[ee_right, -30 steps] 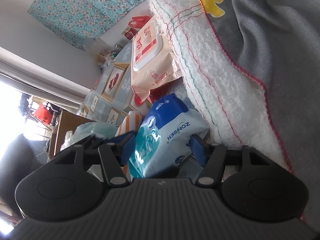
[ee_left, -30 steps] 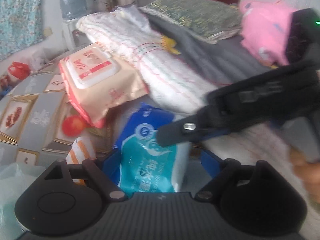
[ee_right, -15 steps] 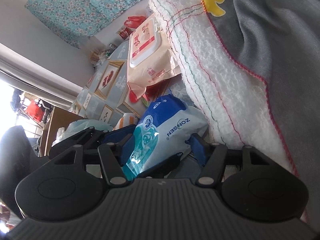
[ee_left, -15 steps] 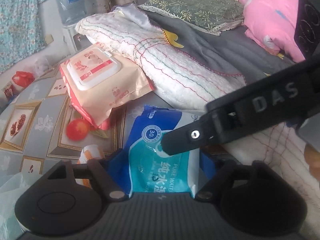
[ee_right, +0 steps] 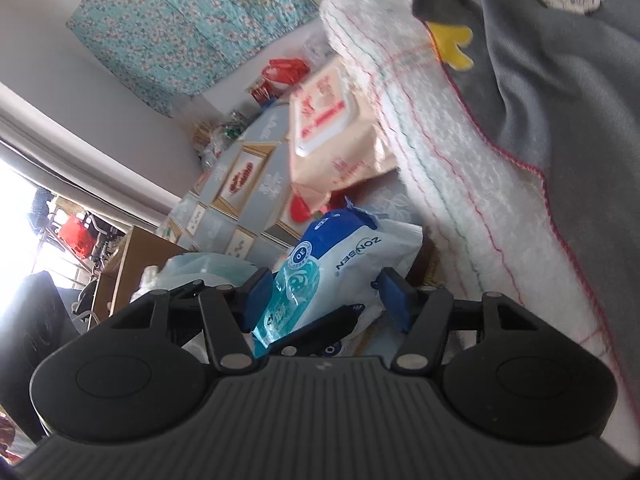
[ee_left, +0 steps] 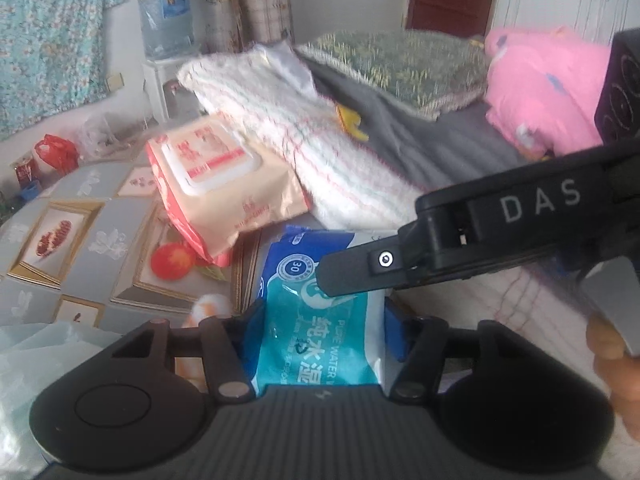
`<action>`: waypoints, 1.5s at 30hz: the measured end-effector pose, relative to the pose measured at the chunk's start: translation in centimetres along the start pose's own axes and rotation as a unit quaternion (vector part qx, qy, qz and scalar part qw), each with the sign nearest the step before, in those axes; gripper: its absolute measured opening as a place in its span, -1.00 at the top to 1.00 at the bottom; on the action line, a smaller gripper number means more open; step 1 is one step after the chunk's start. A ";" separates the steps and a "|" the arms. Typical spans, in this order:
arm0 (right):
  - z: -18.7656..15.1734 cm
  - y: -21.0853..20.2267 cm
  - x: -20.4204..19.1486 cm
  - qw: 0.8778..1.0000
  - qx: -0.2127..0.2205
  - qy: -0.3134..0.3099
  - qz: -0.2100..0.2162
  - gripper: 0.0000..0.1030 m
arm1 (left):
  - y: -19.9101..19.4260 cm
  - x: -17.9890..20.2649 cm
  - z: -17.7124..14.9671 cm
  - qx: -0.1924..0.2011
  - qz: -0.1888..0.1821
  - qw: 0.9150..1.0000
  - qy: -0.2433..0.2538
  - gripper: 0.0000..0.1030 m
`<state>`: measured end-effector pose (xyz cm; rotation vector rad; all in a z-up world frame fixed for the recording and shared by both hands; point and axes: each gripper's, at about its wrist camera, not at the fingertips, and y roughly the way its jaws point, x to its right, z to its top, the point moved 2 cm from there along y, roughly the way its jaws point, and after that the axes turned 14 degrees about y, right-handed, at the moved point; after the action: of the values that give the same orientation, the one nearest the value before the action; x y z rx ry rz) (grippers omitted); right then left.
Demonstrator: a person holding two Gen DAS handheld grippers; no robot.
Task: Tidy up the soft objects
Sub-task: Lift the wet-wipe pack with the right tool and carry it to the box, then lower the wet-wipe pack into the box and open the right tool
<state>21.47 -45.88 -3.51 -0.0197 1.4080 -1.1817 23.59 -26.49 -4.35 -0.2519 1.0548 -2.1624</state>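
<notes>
Now, starting at your left, the bench (ee_left: 80, 216) with its fruit-picture cloth carries the peach wipes pack (ee_left: 224, 188), which leans up against the folded white blanket (ee_left: 320, 152). Just in front of it sits the task's thing for this step, the blue wipes pack (ee_left: 320, 340), with one end between the pads of your left claw (ee_left: 324, 320). That claw is closing, and both blue pads already meet the pack's long edges, so it is narrow and gripping the pack. Squeeze only until the film stops sliding; judging by its looks, the pack is soft and slick, and a hard pinch would buckle it or let it squirt out forwards. From the right, your right claw (ee_right: 324, 292) straddles the same pack at middling width. One pad lies against the teal face and the other sits just beside the white side, and I cannot tell whether it truly presses. Decide which claw carries. If the left takes over, confirm its hold before easing the right away, and draw the right finger back along its own line so it does not drag across the pack. Keep the load clear of the blanket and the grey blanket (ee_left: 420, 132) further right. The pink plush (ee_left: 548, 80) lies well apart.
</notes>
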 end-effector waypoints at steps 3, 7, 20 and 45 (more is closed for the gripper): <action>-0.5 -1.5 -1.4 1.000 0.015 -0.013 0.006 -0.14 | -2.1 -0.1 0.3 0.026 0.002 1.000 -0.010 -0.15; -1.7 -4.0 -3.9 0.999 0.034 -0.035 0.019 -0.14 | -5.6 -0.2 0.4 0.060 0.009 0.998 -0.020 -0.14; -8.0 -7.0 -17.3 0.982 0.018 -0.152 0.109 -0.17 | -19.7 -5.6 -4.0 0.140 0.103 0.981 -0.091 -0.14; -21.6 14.5 -35.1 0.948 -0.183 -0.239 0.103 -0.17 | -21.5 -23.3 -20.0 0.006 0.206 0.929 -0.307 -0.23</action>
<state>23.45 -3.63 7.36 -0.3866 1.1414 -0.6680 20.58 10.37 1.76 -0.5996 0.6554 -1.5519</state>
